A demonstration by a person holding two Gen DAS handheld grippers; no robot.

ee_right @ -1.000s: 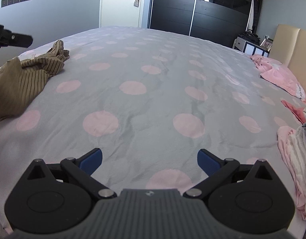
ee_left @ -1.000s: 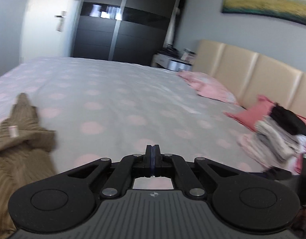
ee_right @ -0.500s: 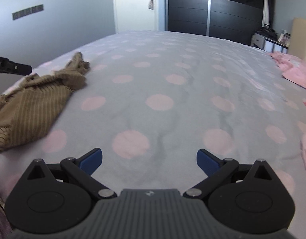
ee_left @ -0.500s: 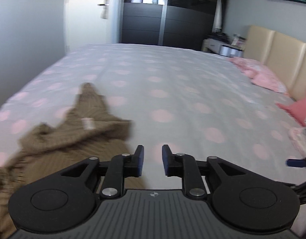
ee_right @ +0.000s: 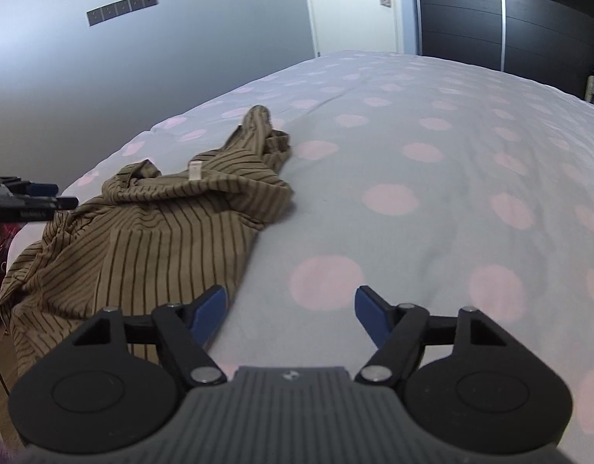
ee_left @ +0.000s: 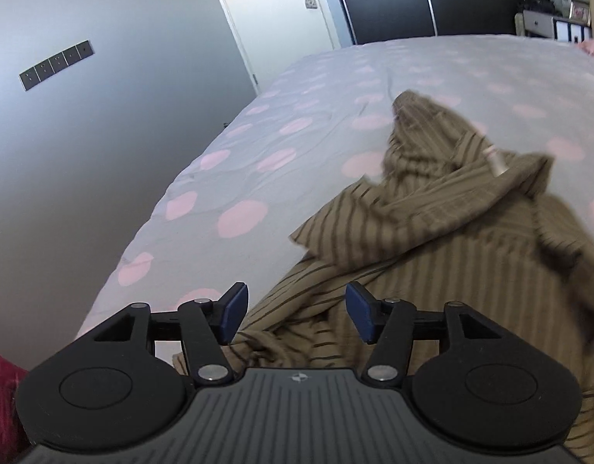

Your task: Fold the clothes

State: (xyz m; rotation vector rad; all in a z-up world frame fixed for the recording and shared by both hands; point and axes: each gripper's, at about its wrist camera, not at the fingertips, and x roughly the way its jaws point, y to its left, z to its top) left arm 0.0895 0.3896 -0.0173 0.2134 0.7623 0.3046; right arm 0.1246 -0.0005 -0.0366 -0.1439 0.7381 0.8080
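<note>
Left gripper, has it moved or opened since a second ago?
Yes. The left gripper swung left toward the wall with the switch panel; the headboard left its view. Its jaws went from shut to open, now over the striped brown garment.

Loads of room on my right: the bedspread [ee_right: 451, 178] is bare all the way to the far wardrobe [ee_right: 509, 19]. Only the crumpled shirt [ee_right: 161, 224] blocks the near left edge, with the wall [ee_left: 84, 135] just beyond.
</note>
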